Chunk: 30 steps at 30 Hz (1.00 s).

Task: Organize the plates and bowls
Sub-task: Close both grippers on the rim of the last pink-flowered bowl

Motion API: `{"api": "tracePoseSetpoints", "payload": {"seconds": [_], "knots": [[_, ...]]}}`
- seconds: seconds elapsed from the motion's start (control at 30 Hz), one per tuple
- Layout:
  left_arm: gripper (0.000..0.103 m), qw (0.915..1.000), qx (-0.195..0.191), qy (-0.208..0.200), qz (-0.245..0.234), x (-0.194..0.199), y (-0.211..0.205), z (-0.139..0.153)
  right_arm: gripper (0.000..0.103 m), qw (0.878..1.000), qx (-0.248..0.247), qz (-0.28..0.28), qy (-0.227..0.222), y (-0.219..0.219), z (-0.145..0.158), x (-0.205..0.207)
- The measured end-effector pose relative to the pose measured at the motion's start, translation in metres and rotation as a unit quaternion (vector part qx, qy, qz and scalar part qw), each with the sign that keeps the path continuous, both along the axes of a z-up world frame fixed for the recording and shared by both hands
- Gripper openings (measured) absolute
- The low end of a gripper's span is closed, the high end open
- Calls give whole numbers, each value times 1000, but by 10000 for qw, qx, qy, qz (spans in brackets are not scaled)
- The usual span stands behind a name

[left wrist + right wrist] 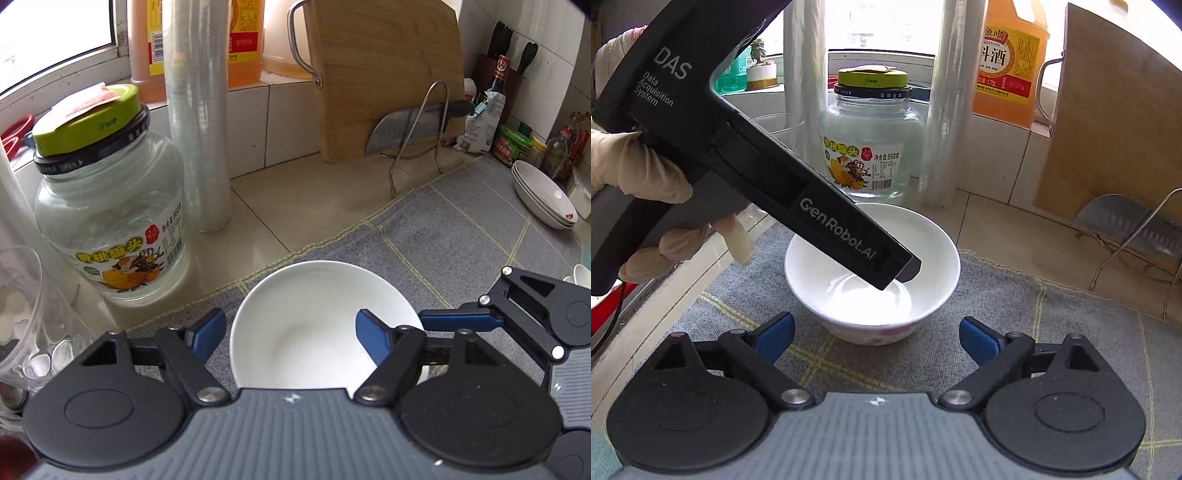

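Note:
A white bowl with pink marks on its outside stands on a grey checked mat; it also shows in the right wrist view. My left gripper is open, straddling the bowl's near-left rim, one blue pad inside the bowl and one outside. In the right wrist view its black body reaches down over the bowl. My right gripper is open and empty, just in front of the bowl; it also shows in the left wrist view. A stack of white plates sits at the mat's far right.
A glass jar with a green lid and a roll of cling film stand left of the bowl. A wooden cutting board and a cleaver in a wire rack stand behind. Bottles and jars crowd the far right corner.

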<state>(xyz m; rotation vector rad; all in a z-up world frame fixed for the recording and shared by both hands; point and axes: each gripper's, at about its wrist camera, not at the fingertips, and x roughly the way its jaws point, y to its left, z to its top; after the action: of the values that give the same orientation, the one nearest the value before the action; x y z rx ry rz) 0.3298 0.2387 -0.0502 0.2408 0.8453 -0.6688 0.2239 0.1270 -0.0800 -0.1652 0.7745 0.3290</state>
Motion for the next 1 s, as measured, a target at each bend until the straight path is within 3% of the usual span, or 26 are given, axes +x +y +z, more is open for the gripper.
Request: {"api": "tracePoseSetpoints", "payload": {"seconds": [0.1,0.37,1.0], "knots": [[67,10000,-8,57,-57,1,-2,0,91,10000,-2,11,0,-1,-1,2],[65,9999,-6,75,-95,3,-1,1,86,10000,21,77,-24,-2,0,3],[65,9995,27,223,-213,-6,0,6,83,9998,40,212,44,1,8,1]]}}
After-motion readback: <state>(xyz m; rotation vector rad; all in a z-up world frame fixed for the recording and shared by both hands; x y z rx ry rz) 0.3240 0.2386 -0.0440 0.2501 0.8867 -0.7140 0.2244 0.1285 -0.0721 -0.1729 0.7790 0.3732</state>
